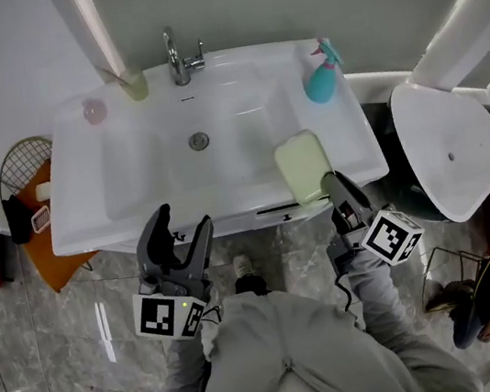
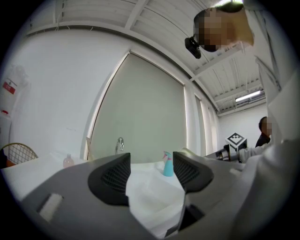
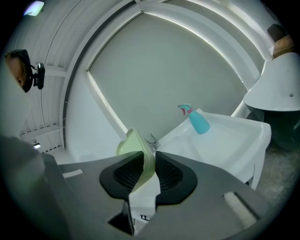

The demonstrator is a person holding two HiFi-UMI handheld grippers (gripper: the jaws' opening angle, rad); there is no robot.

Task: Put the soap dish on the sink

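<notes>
A pale green soap dish [image 1: 302,165] lies over the front right rim of the white sink [image 1: 137,219]. My right gripper [image 1: 330,185] is shut on the dish's near edge; in the right gripper view the dish [image 3: 135,149] stands pinched between the jaws of the right gripper [image 3: 148,169]. My left gripper [image 1: 182,232] hangs open and empty at the sink's front edge. In the left gripper view the left gripper [image 2: 151,174] has only the white basin between its jaws.
On the sink stand a chrome tap [image 1: 177,59], a teal spray bottle [image 1: 322,76], a pink bottle [image 1: 95,110] and a yellowish cup [image 1: 133,84]. A white toilet [image 1: 449,147] stands right of it. A wire basket [image 1: 21,166] and orange stool [image 1: 56,260] sit to the left.
</notes>
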